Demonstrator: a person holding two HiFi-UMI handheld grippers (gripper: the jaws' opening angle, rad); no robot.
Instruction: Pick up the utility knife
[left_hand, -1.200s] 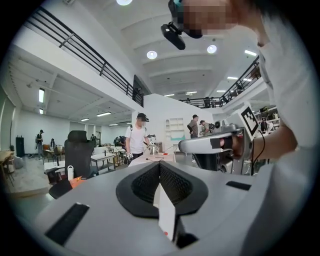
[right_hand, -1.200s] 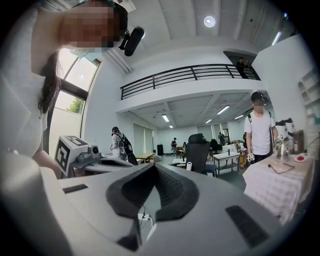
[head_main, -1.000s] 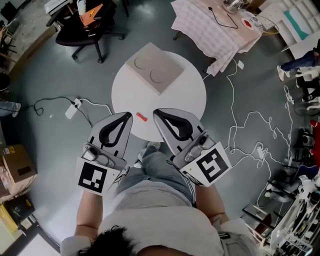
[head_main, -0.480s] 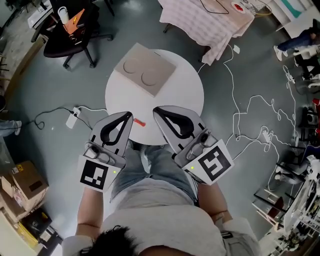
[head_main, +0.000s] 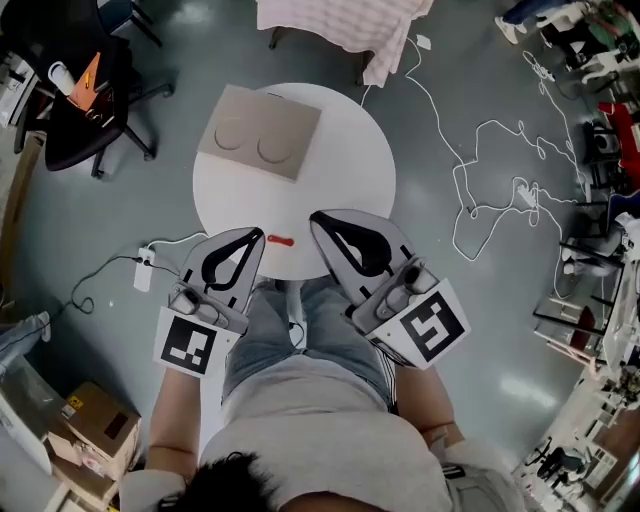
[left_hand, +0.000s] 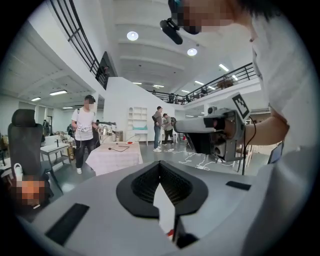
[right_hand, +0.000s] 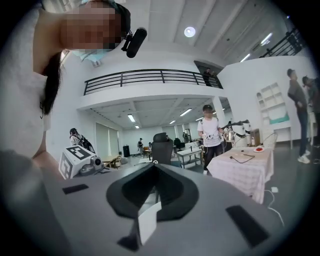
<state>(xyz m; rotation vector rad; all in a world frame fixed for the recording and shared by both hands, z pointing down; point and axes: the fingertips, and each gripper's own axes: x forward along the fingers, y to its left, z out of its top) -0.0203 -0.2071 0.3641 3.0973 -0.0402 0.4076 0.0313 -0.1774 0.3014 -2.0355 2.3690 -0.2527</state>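
A round white table (head_main: 345, 170) is seen ahead of and below both grippers. On its far side, well beyond the tips, a tan slab (head_main: 258, 132) is laid, and nothing is seen in its two round hollows. The left gripper (head_main: 258, 236) and right gripper (head_main: 317, 221) are each held with jaws pressed together and nothing pinched. The red utility knife (head_main: 281, 240) is found near the table's close edge, between the two tips and just beside the left one. Its long axis is laid crosswise to their reach, and the left gripper is judged the nearer.
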